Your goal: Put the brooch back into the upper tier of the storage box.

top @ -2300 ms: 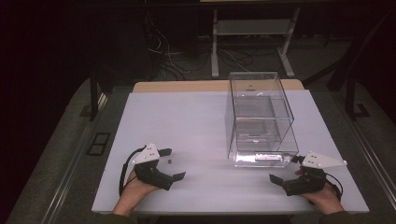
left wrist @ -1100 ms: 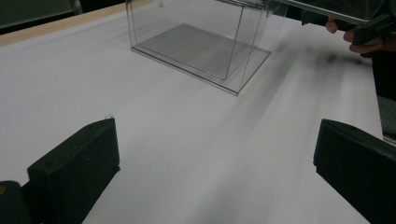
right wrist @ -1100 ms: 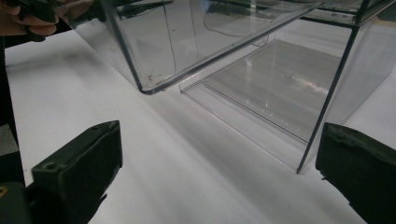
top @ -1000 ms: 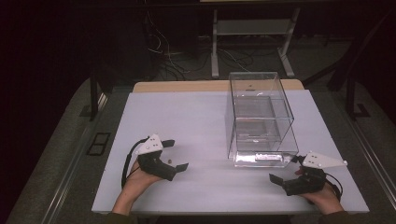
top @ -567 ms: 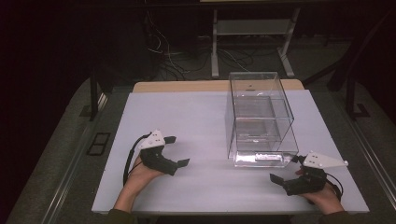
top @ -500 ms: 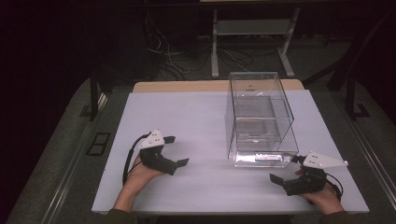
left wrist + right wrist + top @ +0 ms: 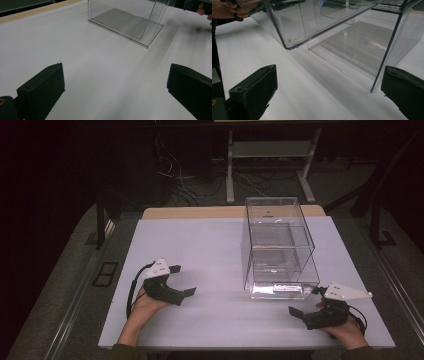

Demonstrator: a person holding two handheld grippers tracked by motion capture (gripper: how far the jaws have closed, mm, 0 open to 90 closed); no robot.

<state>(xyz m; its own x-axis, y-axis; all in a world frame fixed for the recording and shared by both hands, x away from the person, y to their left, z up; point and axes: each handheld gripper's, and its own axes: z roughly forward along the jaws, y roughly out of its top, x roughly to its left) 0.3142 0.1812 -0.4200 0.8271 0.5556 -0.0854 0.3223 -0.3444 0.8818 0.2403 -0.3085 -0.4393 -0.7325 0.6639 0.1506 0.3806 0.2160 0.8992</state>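
Approaching clear box (image 7: 280,247) at right-centre of counter (image 7: 200,245) | left gripper (image 7: 181,281) lower left, right gripper (image 7: 306,302) lower right, both wide open, empty | we close in level, one per side.

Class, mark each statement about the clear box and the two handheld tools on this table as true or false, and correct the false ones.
1. The clear box stands on the white table. True.
2. The left tool is shut on the box. False: its jaws stand wide apart over bare table, well clear of the box.
3. The right tool sits near the box's front corner, jaws open. True.
4. The box holds several coloured blocks. False: nothing shows inside it but a clear shelf.
5. Each tool is held by a hand at the table's near edge. True.
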